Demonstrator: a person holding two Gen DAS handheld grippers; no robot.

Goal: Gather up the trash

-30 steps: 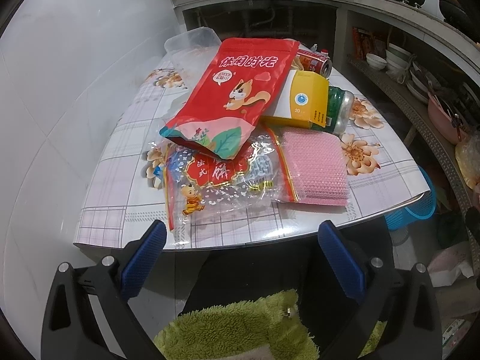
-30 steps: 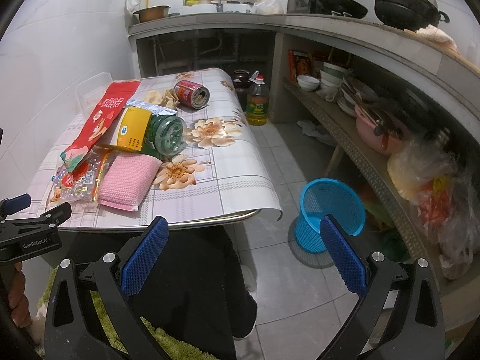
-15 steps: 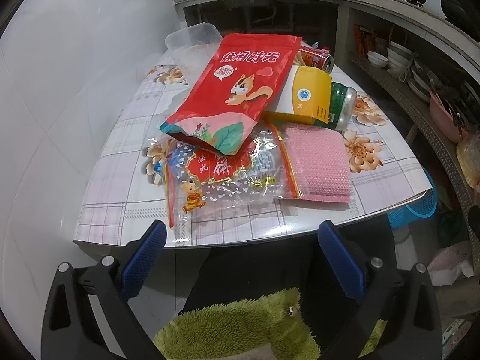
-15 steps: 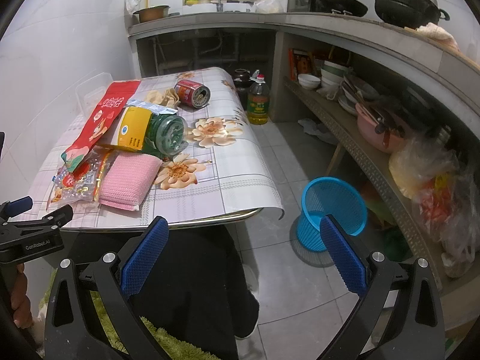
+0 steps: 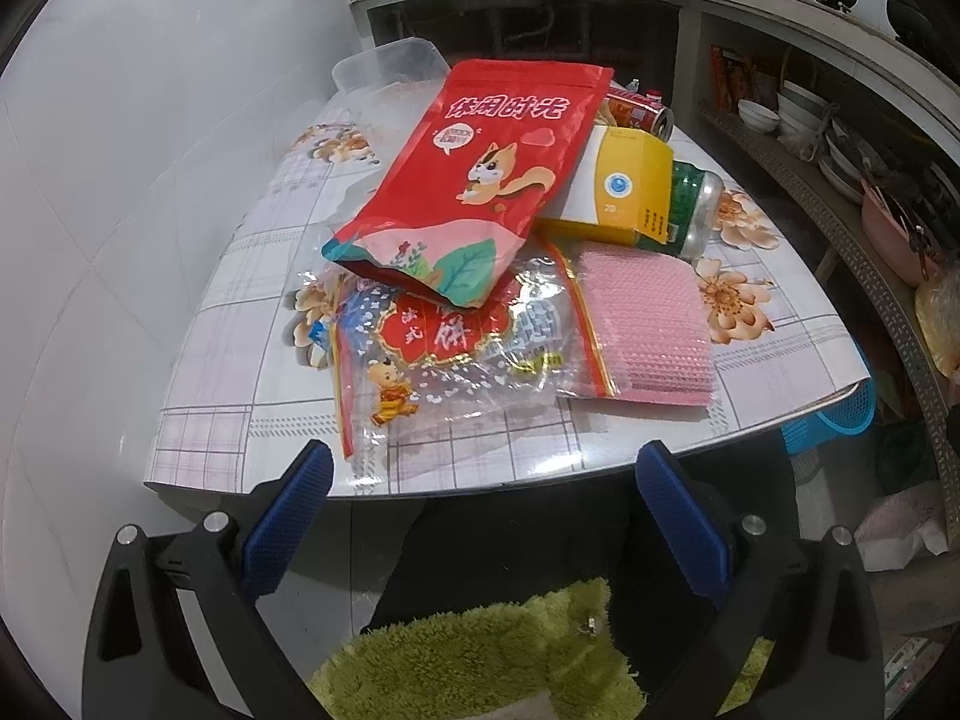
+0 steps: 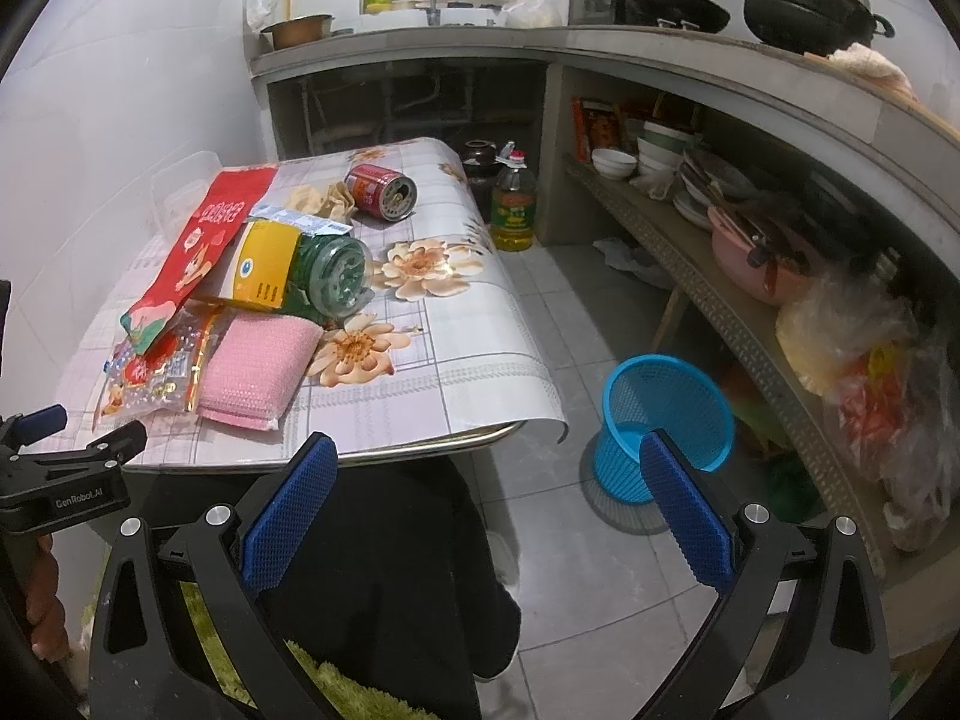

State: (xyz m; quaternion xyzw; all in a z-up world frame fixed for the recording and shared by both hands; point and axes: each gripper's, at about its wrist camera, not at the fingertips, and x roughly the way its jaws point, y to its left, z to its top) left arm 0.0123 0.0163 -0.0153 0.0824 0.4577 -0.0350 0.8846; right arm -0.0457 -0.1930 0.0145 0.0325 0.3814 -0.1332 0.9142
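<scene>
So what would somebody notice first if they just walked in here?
Probably the big red squirrel snack bag, lying on top of the pile on the flowery table. Then the bright blue mesh basket on the floor beside the table, and the red can tipped over farther back.

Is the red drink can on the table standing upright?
No, the red can lies on its side on the table, its round end facing the right wrist camera.

I see the table (image 6: pixel 456 360) in floral oilcloth: clear printed bag (image 5: pixel 456 360) and pink pad (image 5: pixel 648 324) by its near edge, red can (image 6: pixel 381 190) toward the far edge
</scene>
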